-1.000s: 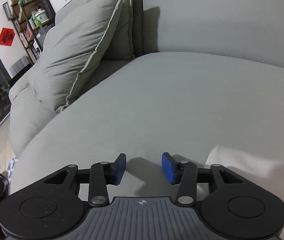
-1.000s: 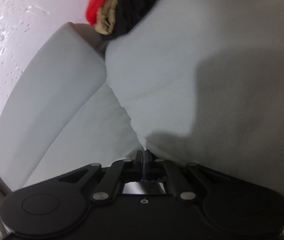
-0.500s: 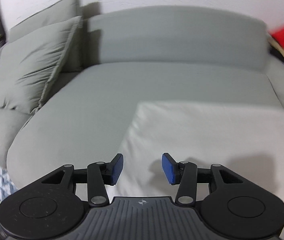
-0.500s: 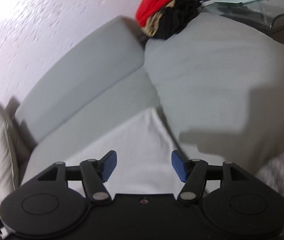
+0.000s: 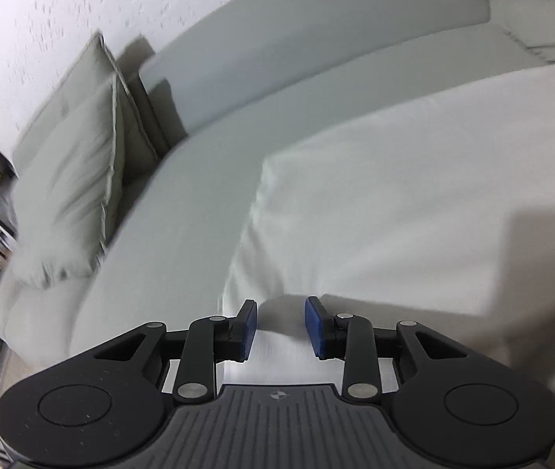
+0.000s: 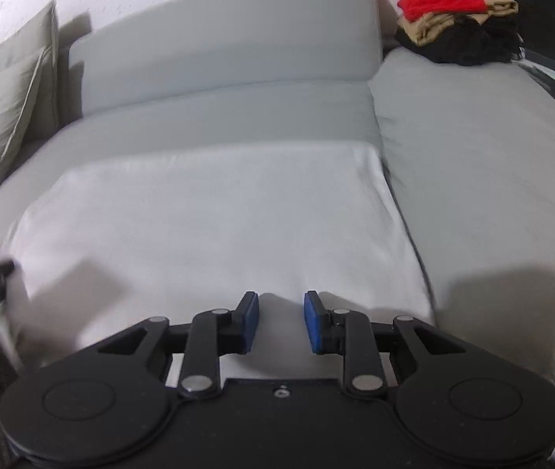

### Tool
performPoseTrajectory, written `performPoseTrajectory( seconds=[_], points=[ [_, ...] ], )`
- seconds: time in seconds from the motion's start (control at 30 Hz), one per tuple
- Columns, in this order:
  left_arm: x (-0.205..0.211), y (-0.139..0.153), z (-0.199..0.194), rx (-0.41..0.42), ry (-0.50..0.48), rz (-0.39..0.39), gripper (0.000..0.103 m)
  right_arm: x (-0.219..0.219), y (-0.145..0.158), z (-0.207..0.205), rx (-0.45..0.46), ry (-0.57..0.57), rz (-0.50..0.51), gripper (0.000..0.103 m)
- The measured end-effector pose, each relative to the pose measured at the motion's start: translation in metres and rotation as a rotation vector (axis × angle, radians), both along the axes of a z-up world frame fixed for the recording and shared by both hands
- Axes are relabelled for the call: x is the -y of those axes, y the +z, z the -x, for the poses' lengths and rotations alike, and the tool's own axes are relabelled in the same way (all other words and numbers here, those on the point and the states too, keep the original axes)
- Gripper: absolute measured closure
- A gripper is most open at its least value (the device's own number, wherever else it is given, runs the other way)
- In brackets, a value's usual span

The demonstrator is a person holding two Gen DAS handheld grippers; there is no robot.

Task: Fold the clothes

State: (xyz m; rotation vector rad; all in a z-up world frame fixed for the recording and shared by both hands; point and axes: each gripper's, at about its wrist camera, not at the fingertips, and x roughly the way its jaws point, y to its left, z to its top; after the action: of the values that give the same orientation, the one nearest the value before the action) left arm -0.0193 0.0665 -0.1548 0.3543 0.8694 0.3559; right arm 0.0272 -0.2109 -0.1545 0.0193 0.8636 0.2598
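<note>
Jaws of both grippers apart, over white cloth's [image 6: 215, 226] near edge.

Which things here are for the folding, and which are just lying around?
For the folding:
white garment
left tongs, open
right tongs, open

Just lying around:
grey sofa
throw pillows
pile of red, tan and black clothes

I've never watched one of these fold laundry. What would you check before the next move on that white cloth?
1. Left gripper open, nothing held: ok.
2. Right gripper open, nothing held: ok.
3. White cloth spread flat on the sofa seat: ok.
4. Both grippers at the cloth's near edge: ok.
5. Folded clothes pile clear of the cloth: ok.
6. Cloth's near corners smooth: cannot tell, hidden by the grippers.
</note>
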Motion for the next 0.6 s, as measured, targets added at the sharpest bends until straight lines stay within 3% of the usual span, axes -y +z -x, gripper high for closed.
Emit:
performPoseTrajectory(
  seconds=[0.1, 0.17, 0.3, 0.37, 0.47, 0.53, 0.6],
  points=[
    [-0.008, 0.017, 0.029, 0.069, -0.021, 0.19, 0.071, 0.027, 0.007, 0.024, -0.049, -0.058, -0.035, 0.078],
    [-0.005, 0.026, 0.035, 0.154, -0.069, 0.247, 0.071, 0.039, 0.011, 0.026, -0.016, -0.089, -0.098, 0.078],
    [0.02, 0.026, 0.013, 0.215, -0.164, 0.225, 0.07, 0.022, 0.02, 0.012, 0.071, -0.054, -0.156, 0.079],
    [0.031, 0.021, -0.007, 0.198, -0.197, 0.221, 0.07, 0.0, 0.019, -0.003, 0.073, -0.008, -0.173, 0.079],
    [0.045, 0.001, -0.025, 0.141, -0.227, 0.166, 0.066, -0.035, 0.006, -0.028, 0.06, 0.044, -0.103, 0.079],
    [0.045, -0.01, -0.019, 0.103, -0.211, 0.113, 0.066, -0.045, -0.005, -0.028, 0.049, 0.064, -0.037, 0.079],
    [0.043, -0.003, 0.002, 0.076, -0.244, 0.102, 0.066, -0.036, -0.003, -0.006, 0.062, 0.088, -0.037, 0.079]
  ],
)
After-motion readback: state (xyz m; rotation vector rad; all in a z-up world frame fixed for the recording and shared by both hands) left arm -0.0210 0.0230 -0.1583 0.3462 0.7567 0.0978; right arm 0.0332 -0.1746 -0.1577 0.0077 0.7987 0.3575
